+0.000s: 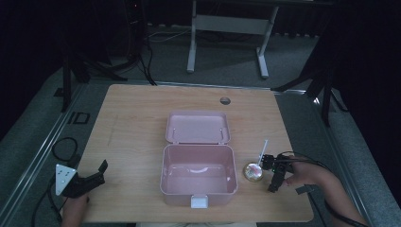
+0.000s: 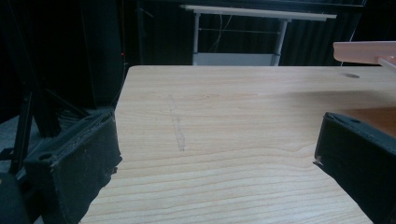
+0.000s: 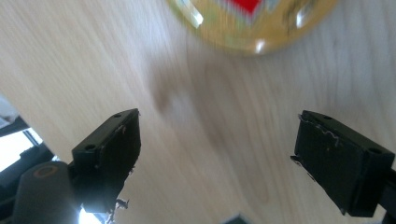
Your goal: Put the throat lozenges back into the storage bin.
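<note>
Both tongs gape wide and empty: your right tongs (image 1: 273, 165) sit beside the flat gold disc (image 1: 254, 171), so closing may skid it into the pink box (image 1: 198, 182) while the left tongs (image 1: 90, 177) idle.

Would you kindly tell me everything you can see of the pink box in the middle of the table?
The pink box looks like smooth plastic, rectangular with rounded corners. It stands open: its lid is folded back flat on the wooden table behind it, inner side up. A pale latch sits on the front wall. Inside, I can make out nothing lying in it. Neither gripper touches it; a round gold sweet lies just beside its right wall.
</note>
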